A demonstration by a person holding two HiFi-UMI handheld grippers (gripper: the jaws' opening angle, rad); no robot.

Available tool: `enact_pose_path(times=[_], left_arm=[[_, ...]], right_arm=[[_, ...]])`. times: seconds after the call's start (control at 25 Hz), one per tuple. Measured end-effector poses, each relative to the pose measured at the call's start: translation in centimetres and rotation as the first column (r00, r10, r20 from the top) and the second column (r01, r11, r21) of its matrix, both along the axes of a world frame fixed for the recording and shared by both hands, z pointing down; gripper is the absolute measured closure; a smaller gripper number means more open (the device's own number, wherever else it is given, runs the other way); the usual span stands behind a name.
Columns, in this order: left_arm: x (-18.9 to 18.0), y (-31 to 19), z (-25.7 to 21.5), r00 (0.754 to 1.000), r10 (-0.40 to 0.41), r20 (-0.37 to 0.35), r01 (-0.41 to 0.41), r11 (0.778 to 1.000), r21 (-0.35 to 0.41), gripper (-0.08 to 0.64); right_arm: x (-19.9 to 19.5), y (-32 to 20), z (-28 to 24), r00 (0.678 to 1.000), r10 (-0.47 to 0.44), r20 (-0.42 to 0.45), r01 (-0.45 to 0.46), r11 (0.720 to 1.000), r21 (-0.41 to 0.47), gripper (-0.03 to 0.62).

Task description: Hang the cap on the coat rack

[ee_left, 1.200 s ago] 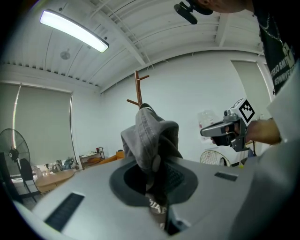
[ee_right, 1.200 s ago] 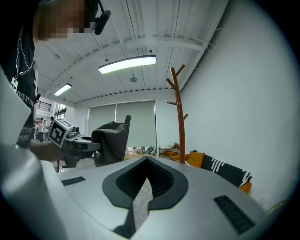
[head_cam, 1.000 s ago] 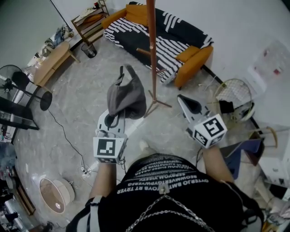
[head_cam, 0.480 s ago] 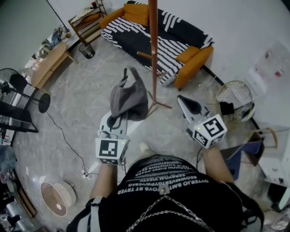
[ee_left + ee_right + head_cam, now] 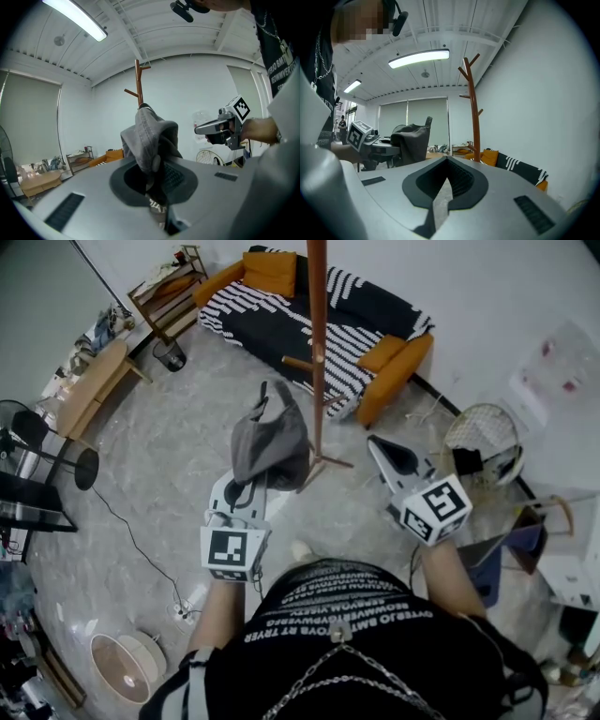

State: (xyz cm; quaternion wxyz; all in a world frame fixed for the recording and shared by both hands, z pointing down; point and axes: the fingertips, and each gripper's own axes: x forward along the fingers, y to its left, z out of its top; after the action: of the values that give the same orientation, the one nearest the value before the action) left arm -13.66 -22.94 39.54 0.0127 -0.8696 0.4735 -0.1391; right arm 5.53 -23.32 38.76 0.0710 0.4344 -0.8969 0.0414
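A grey cap (image 5: 270, 442) hangs limp from my left gripper (image 5: 249, 486), which is shut on its fabric and holds it up just left of the coat rack's brown pole (image 5: 317, 352). A short peg (image 5: 298, 363) sticks out of the pole to the left, above the cap. In the left gripper view the cap (image 5: 151, 136) fills the space in front of the jaws, with the rack's top (image 5: 138, 84) behind it. My right gripper (image 5: 377, 443) is shut and holds nothing, right of the pole. In the right gripper view the rack (image 5: 472, 112) stands ahead and the cap (image 5: 412, 139) shows at the left.
A striped sofa with orange cushions (image 5: 319, 310) stands behind the rack. A wooden bench (image 5: 89, 381) and a shelf (image 5: 169, 292) are at the far left, a fan (image 5: 120, 667) and a floor cable (image 5: 141, 531) lower left. Clutter and a round wire frame (image 5: 480, 439) lie at the right.
The left gripper and the cap have drifted slightly right, closer to the pole. The right gripper has barely moved.
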Motion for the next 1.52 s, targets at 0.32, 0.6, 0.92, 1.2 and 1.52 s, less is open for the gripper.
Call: enact_pose_path(times=[0.32, 0.6, 0.92, 1.2, 1.52], left_arm=[[-1.6, -2.6, -0.5, 0.999, 0.053, -0.012, -0.053, 0.999, 0.009, 0.543], [-2.6, -3.6, 0.2, 0.994, 0.112, -0.018, -0.111, 0.994, 0.006, 0.543], [-3.2, -4.5, 1.1, 0.989, 0.143, -0.03, -0.144, 0.99, -0.008, 0.543], [-2.5, -6.6, 1.2, 0.989, 0.147, -0.027, -0.148, 0.989, -0.019, 0.543], [-0.9, -8.3, 0.9, 0.992, 0.121, -0.026, -0.121, 0.992, -0.016, 0.543]], right_arm=[[-2.5, -1.5, -0.3, 0.999, 0.035, -0.018, -0.035, 0.999, 0.001, 0.601], [-4.8, -2.5, -0.4, 0.998, 0.06, -0.028, -0.06, 0.998, 0.009, 0.601], [-5.9, -3.1, -0.5, 0.996, 0.087, -0.033, -0.086, 0.996, 0.014, 0.601], [-5.4, -5.2, -0.4, 0.997, 0.079, -0.027, -0.079, 0.997, 0.0, 0.6], [-4.6, -7.9, -0.5, 0.999, 0.036, -0.019, -0.036, 0.999, 0.008, 0.601]])
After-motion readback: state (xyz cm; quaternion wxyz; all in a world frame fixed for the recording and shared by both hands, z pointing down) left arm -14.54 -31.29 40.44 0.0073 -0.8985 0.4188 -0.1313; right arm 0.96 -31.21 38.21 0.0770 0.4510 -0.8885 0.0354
